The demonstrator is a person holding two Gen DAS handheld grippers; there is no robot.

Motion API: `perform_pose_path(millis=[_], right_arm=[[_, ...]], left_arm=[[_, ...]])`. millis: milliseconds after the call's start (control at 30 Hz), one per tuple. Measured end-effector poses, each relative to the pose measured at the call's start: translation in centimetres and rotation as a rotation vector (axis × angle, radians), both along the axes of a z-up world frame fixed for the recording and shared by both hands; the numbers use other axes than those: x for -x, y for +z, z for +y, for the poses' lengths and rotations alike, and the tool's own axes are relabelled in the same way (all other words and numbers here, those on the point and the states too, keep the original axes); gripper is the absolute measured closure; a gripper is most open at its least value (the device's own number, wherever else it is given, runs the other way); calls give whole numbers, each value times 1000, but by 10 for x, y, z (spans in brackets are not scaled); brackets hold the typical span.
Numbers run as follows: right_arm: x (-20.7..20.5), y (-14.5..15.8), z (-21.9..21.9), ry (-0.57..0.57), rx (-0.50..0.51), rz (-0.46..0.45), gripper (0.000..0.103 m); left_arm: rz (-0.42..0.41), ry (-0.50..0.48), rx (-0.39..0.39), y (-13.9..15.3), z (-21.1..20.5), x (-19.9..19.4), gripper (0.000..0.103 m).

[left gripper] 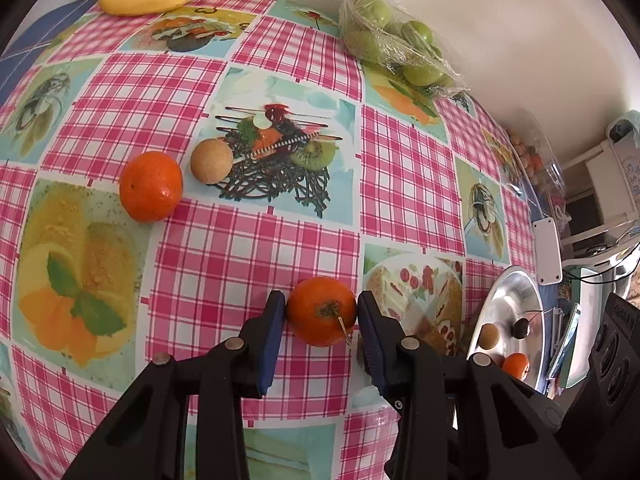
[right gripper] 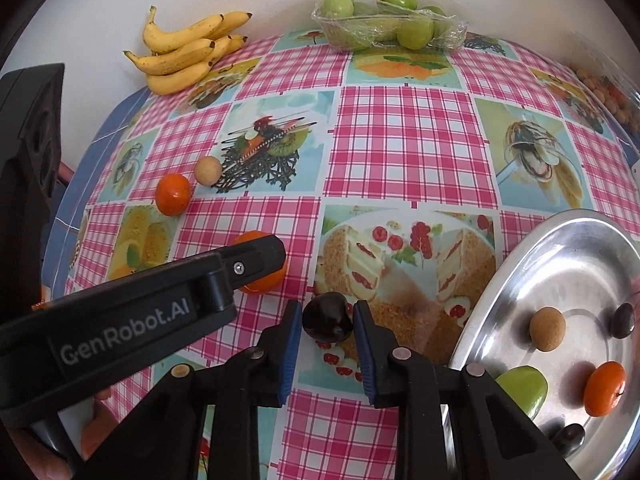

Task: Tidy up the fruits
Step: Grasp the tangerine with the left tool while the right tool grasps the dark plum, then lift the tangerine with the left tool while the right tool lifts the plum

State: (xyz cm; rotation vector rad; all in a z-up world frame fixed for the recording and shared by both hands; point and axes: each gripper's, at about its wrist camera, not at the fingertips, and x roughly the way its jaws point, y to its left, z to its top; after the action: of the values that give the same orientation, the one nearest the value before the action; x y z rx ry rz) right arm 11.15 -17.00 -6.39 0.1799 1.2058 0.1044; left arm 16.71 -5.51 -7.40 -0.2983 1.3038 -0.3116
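A tangerine [left gripper: 316, 308] with its stem facing up rests on the checked tablecloth, and my left gripper [left gripper: 321, 312] is shut on it, a blue pad against each side. A dark, glossy cherry-like fruit [right gripper: 326, 318] sits on the cloth with my right gripper [right gripper: 327, 320] shut on it. Right of it is a steel plate [right gripper: 520, 264] holding a tan round fruit [right gripper: 547, 328], a tangerine [right gripper: 604, 388], a green fruit [right gripper: 524, 388] and two dark fruits. A second tangerine [left gripper: 151, 186] and a tan round fruit [left gripper: 211, 161] lie loose farther back on the left.
Bananas [right gripper: 184, 52] lie at the far left by the wall. A wrapped tray of green fruits [right gripper: 384, 28] stands at the back. A clear bag of small items [right gripper: 600, 92] is at the far right. A hand [right gripper: 96, 432] holds the left gripper's black body.
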Motion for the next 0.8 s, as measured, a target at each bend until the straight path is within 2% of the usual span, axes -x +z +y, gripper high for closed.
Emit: perform_pose_path(millis=[400, 633, 800], right_arm=[[1, 8, 2, 15, 8, -14, 80], [-1, 4, 1, 1, 8, -11, 79], [-3, -1, 4, 7, 4, -1, 73]], left_arm=[[-17, 45, 15, 12, 16, 1, 64], [-4, 68, 6, 13, 24, 4, 64], [7, 73, -1, 11, 27, 3, 64]])
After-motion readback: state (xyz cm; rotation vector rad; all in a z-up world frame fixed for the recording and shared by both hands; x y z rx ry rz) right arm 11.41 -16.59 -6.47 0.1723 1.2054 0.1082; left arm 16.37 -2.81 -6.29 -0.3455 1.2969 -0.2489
